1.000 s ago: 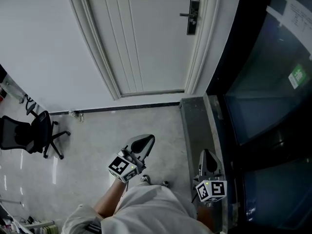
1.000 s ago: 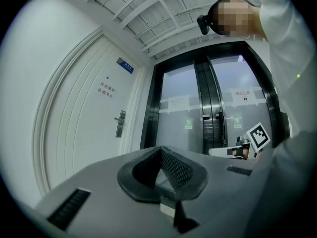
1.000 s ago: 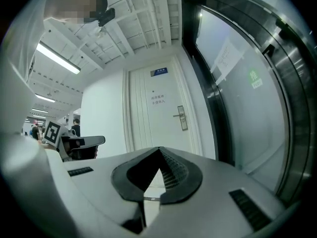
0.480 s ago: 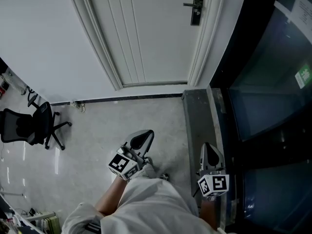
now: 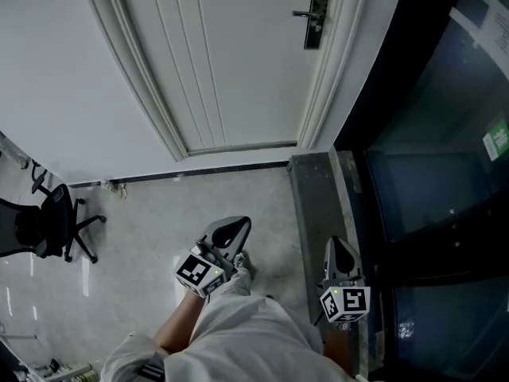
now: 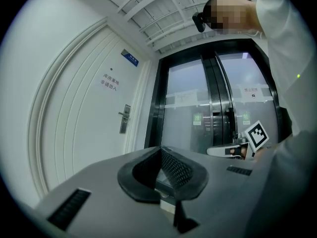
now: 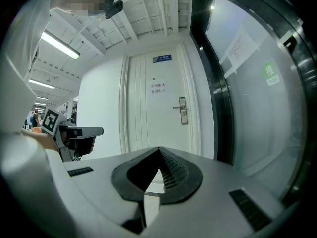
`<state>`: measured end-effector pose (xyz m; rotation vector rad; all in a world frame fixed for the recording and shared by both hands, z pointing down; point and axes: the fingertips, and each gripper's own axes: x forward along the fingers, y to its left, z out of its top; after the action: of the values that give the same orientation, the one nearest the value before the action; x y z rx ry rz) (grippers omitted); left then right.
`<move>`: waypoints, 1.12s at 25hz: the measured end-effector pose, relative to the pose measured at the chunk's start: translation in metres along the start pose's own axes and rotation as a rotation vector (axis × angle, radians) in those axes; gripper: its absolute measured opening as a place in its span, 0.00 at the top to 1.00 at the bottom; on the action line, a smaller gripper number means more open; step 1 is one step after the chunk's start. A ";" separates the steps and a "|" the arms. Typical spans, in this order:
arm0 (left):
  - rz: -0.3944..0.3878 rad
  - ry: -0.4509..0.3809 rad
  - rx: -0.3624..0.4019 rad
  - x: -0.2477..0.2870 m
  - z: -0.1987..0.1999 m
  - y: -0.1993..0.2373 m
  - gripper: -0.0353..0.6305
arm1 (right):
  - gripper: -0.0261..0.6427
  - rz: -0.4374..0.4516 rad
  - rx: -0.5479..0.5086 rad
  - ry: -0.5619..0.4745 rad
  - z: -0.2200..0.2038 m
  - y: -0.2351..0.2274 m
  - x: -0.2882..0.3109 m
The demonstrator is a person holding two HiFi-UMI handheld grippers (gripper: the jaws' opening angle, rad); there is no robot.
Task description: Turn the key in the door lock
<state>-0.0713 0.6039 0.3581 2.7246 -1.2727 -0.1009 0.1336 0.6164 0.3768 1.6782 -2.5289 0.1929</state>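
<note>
A chair (image 5: 48, 225) stands well off to the left of the left claw (image 5: 238, 228). That claw is held level, its jaws pressed together on nothing, probably because nothing is yet within reach. The door (image 5: 238, 70) is faced ahead of both claws. Its lock (image 5: 316, 16) lies far beyond the tips, and no key can be made out in it. The right claw (image 5: 337, 250) is likewise carried closed and empty, just beside the glass doors (image 5: 429, 173). Against a second ago, chair and door frame are seen further left, while the claws are kept low, so an approach is judged under way.
</note>
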 end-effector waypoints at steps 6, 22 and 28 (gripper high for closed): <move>-0.048 -0.019 -0.018 0.048 0.021 0.067 0.94 | 0.96 -0.016 -0.022 -0.005 0.023 0.003 0.070; -0.077 -0.003 -0.053 0.098 0.022 0.194 0.94 | 0.96 -0.092 -0.046 0.014 0.041 0.014 0.200; -0.060 0.018 -0.072 0.130 0.015 0.217 0.94 | 0.96 -0.097 -0.049 0.041 0.034 -0.010 0.235</move>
<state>-0.1545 0.3648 0.3751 2.6967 -1.1595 -0.1261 0.0512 0.3932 0.3801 1.7551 -2.3962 0.1551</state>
